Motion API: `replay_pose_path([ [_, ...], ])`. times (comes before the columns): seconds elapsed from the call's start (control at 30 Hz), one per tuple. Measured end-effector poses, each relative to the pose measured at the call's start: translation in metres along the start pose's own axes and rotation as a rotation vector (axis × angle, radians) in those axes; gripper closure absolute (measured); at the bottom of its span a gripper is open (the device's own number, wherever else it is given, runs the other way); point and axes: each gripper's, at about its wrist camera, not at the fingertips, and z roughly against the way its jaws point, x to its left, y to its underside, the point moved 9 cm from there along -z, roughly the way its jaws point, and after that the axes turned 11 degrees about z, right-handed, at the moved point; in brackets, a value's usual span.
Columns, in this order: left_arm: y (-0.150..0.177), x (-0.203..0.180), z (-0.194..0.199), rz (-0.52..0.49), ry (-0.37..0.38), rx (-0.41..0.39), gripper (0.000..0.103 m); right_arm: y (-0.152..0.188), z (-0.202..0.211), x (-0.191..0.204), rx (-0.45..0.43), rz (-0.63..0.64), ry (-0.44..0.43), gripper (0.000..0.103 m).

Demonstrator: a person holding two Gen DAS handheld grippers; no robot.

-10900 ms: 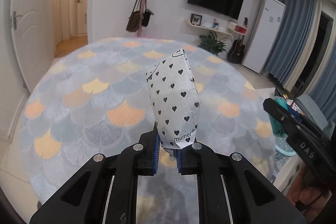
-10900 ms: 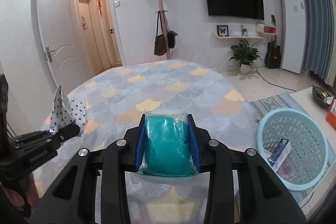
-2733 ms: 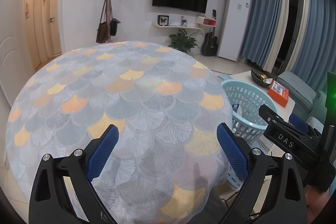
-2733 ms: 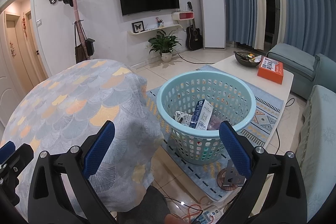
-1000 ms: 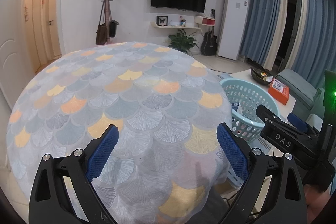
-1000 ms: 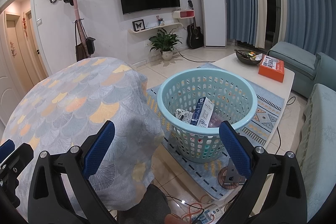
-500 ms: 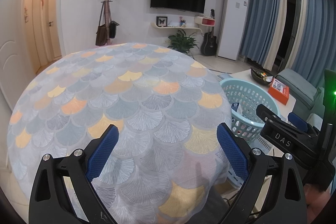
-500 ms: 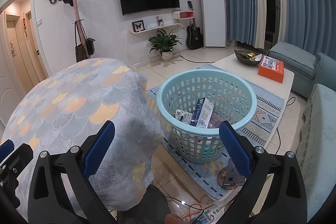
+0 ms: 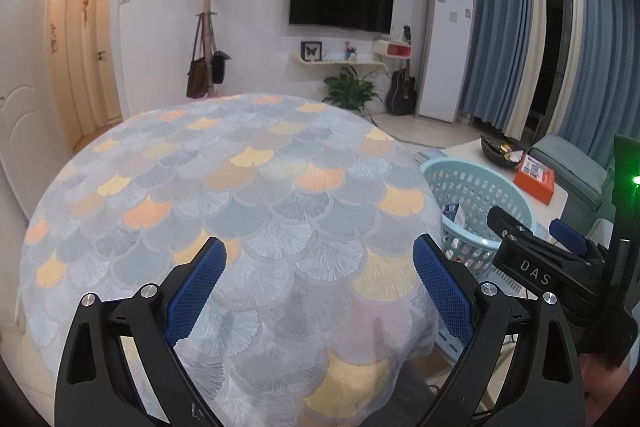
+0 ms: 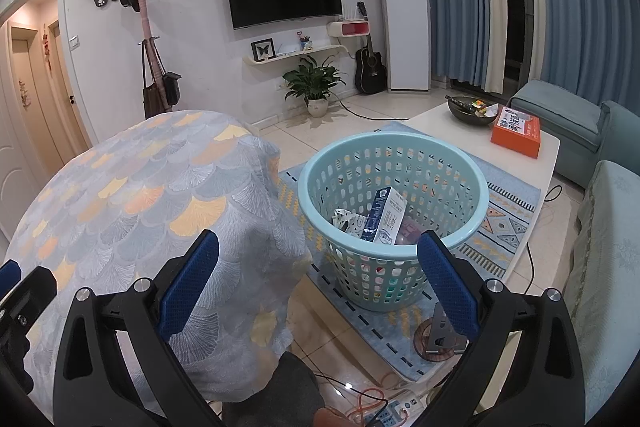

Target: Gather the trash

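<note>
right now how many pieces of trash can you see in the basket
3 visible in the basket: a blue-and-white carton leaning near the middle, a patterned wrapper to its left, a pinkish item to its right. More may lie hidden beneath.

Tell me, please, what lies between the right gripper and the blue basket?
Nothing: in the right wrist view, the open right gripper hangs before the basket, with only rug beneath.

Dim, bluish indoor light; sharp, fisheye-curved edges.

basket [image 10: 394, 215] on rug [image 10: 508, 203], right of table [image 10: 132, 195]; carton [image 10: 386, 215] in basket; coffee table [image 10: 480, 135] behind
</note>
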Motion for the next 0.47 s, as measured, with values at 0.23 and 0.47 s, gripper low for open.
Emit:
replay_pose_path([
  [0.23,-0.013,0.008,0.005,-0.015,-0.031,-0.068,0.011,-0.001,0.001,-0.001,0.001,-0.002,-0.002,0.008],
  [0.47,-0.009,0.020,-0.006,0.044,-0.015,0.005,0.011,-0.003,0.001,-0.001,-0.002,0.003,-0.003,0.008],
])
